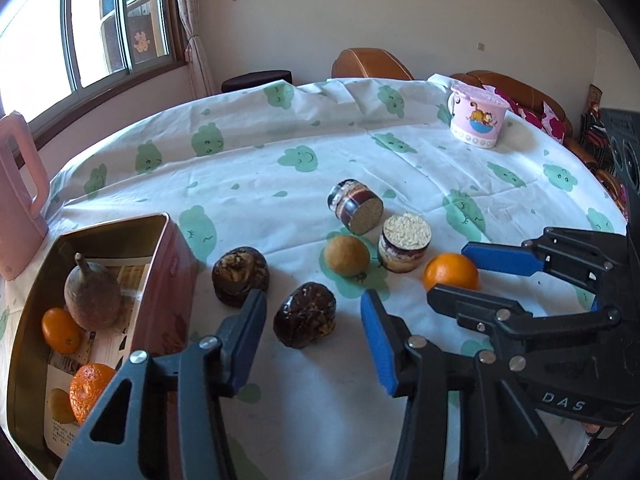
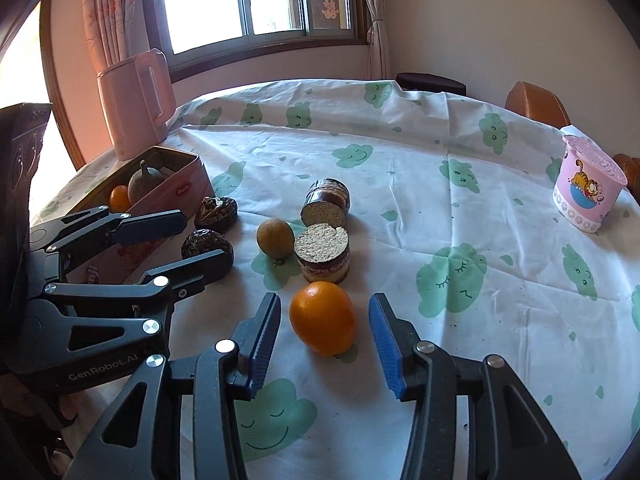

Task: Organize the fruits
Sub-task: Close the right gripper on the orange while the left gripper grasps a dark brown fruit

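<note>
Risk: orange (image 2: 322, 322) between spread right fingers (image 2: 384, 344) may roll off-centre | left gripper (image 1: 312, 336) wide, empty

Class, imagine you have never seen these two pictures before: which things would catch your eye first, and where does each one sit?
First comes the bright orange on the tablecloth, framed between the open fingers of the right gripper. Next, the pink tin at the table's left edge, already holding two oranges and a brownish pear-shaped fruit. The left gripper hangs open over a dark wrinkled fruit.
</note>
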The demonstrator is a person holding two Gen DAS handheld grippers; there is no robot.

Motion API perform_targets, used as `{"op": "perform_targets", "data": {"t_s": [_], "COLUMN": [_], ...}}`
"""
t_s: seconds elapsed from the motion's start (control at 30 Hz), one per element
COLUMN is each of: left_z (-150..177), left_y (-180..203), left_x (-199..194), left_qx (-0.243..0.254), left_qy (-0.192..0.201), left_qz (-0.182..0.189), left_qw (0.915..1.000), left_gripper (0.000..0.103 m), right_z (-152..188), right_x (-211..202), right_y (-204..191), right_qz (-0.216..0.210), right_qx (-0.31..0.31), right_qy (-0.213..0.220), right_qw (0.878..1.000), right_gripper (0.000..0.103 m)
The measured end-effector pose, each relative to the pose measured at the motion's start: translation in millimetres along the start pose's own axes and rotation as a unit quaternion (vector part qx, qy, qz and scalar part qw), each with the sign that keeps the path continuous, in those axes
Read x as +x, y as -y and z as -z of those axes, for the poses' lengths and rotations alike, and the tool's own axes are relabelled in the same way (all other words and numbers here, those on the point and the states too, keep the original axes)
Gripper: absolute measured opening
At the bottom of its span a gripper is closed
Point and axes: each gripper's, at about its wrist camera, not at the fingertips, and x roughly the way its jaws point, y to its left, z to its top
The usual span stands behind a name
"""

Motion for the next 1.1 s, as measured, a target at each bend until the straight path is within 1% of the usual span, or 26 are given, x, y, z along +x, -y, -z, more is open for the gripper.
{"op": "perform_targets", "data": {"t_s": [0.03, 0.07, 0.1, 0.13, 0.2, 0.27, 0.37, 0.53, 0.83, 1.1], "left_z": [0, -1, -1, 0, 0, 1, 0, 0, 1, 2], "left_y": [0, -1, -3, -4, -4, -2, 1, 0, 0, -4], "left_x": [2, 4, 6, 6, 4, -1, -7, -17, -29, -34], "left_qx": [-0.002, -0.004, -0.007, -0.009, -0.010, -0.005, 0.002, 0.003, 0.002, -0.010], "left_qy": [-0.006, -0.010, -0.013, -0.016, -0.010, 0.003, 0.020, 0.047, 0.079, 0.095], "left_qz": [0.002, 0.003, 0.007, 0.011, 0.012, 0.012, 0.007, 0.005, -0.005, -0.007], "left_qw": [1.0000, 0.9999, 0.9999, 0.9998, 0.9998, 0.9999, 0.9998, 0.9989, 0.9968, 0.9954], "left_gripper": [0.044, 0.042, 0.036, 0.033, 0.033, 0.033, 0.033, 0.033, 0.033, 0.033], "right_z": [0, 0, 0, 0, -1, -1, 0, -1, 0, 1], "right_x": [1, 3, 4, 6, 8, 6, 1, -9, -17, -23], "right_y": [0, 0, 0, 1, 2, 5, 9, 10, 4, 1], "right_qz": [0.000, 0.001, 0.000, -0.004, -0.011, -0.014, -0.015, -0.011, -0.005, 0.005], "right_qx": [-0.001, -0.001, -0.001, 0.000, 0.004, 0.010, 0.021, 0.023, 0.010, 0.001], "right_qy": [-0.003, -0.007, -0.012, -0.018, -0.023, -0.018, -0.004, 0.021, 0.047, 0.064], "right_qw": [1.000, 1.000, 1.000, 1.000, 1.000, 1.000, 1.000, 0.999, 0.999, 0.998], "right_gripper": [0.043, 0.041, 0.040, 0.037, 0.037, 0.036, 0.035, 0.035, 0.035, 0.035]}}
